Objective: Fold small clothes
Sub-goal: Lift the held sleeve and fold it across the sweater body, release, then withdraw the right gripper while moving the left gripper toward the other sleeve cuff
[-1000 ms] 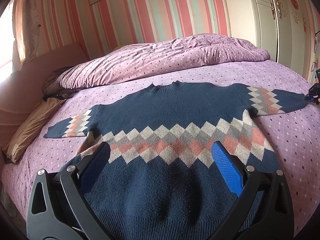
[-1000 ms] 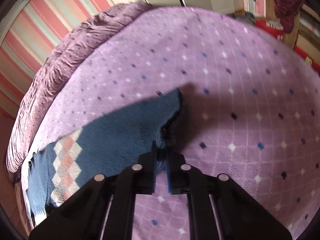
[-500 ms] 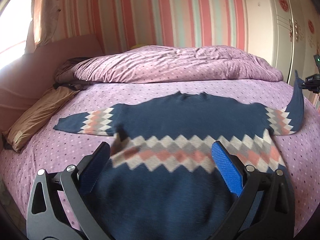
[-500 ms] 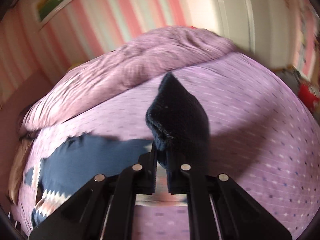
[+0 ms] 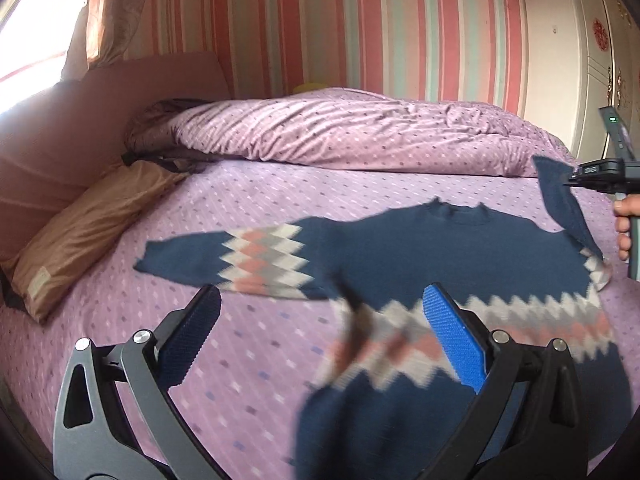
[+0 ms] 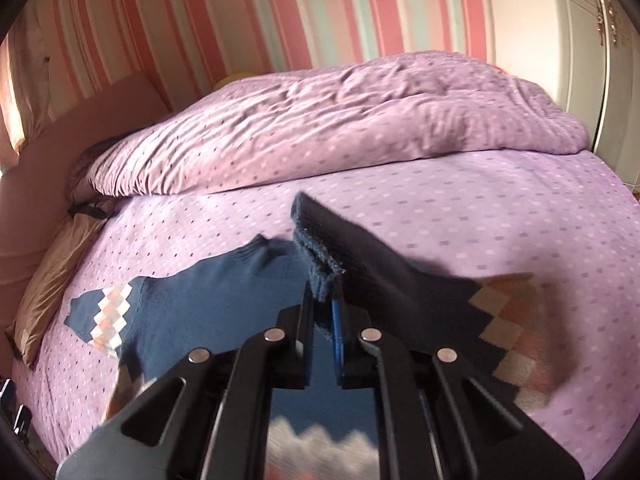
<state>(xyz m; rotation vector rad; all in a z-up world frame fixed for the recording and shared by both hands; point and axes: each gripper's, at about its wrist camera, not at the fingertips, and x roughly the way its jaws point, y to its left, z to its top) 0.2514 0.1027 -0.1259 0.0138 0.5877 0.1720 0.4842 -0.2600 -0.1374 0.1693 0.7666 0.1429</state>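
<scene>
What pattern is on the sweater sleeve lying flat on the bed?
Navy knit sleeve with a band of white, pink and grey diamonds; clearest in the left wrist view.

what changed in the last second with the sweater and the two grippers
The right gripper, jaws shut on the sleeve cuff throughout, lifted that sleeve off the bedspread and is carrying it up and in over the sweater. The left gripper shifted toward the other sleeve, so bare bedspread now lies under most of it. Its jaws stayed open and empty; the other sleeve stayed flat.
</scene>
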